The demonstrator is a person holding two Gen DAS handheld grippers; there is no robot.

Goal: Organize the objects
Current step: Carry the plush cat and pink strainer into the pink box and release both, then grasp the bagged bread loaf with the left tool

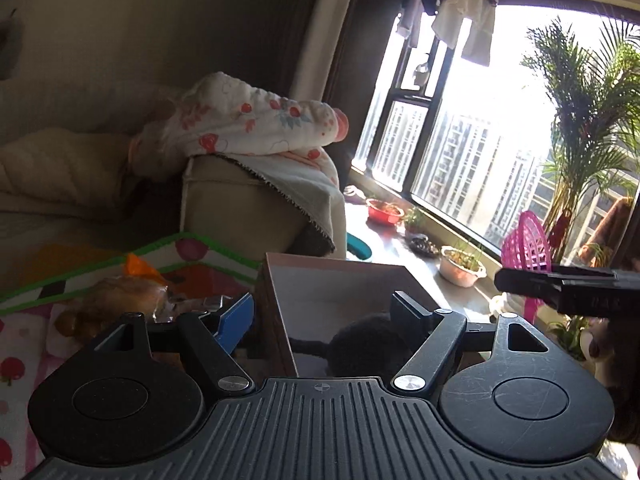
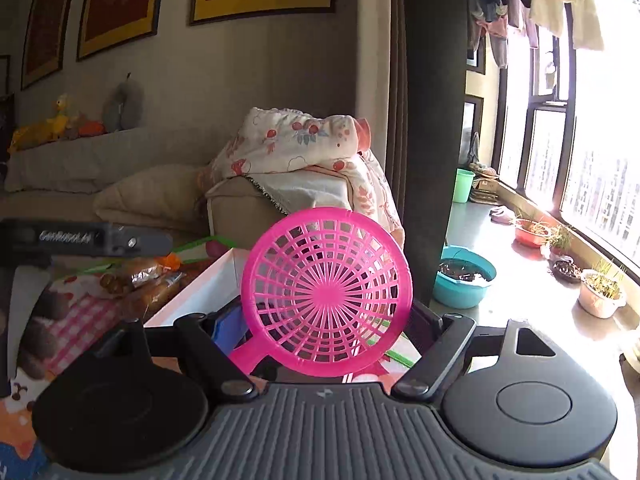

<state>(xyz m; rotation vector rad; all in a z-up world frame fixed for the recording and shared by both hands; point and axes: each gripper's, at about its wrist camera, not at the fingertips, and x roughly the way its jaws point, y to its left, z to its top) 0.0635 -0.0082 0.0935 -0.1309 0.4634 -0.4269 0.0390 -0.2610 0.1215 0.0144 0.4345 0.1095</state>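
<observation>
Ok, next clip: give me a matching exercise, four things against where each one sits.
Things:
1. pink strainer
2. teal basin
3. floral blanket
4. white planter

Places:
A. draped over the sofa arm
B. under the window
C. between the right tongs
D. at the foot of the dark curtain

Pairs: 1-C, 2-D, 3-A, 4-B

Both wrist views face the sofa (image 1: 240,200) and window (image 2: 580,160), sharing the box (image 1: 340,292).
</observation>
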